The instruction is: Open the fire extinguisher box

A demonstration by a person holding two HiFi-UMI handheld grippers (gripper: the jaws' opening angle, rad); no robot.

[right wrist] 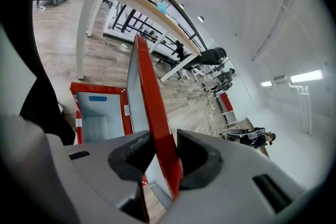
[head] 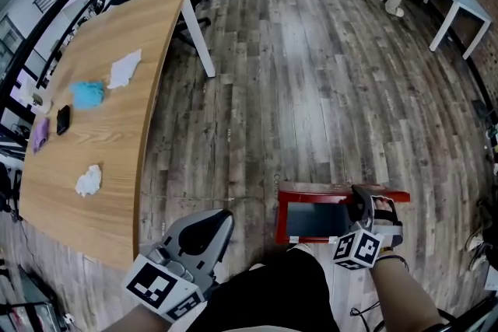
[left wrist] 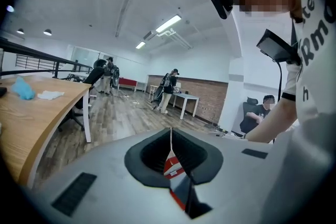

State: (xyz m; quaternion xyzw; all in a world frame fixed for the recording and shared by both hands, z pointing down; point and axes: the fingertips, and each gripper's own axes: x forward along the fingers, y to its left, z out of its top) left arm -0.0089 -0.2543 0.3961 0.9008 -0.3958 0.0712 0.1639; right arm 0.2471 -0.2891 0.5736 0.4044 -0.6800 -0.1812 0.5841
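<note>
Clamping the red door [right wrist: 148, 93] of the fire extinguisher box [head: 282, 220], the right gripper [right wrist: 160, 150] covers its edge; the left gripper [left wrist: 170, 157] is clenched, empty, partly cut off.

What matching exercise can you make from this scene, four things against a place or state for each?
1 right gripper
2 left gripper
3 blue cloth
4 fire extinguisher box

A on the wooden table
B shut, empty
C on the floor, lying open
D shut on the red door

Pairs: 1-D, 2-B, 3-A, 4-C
</note>
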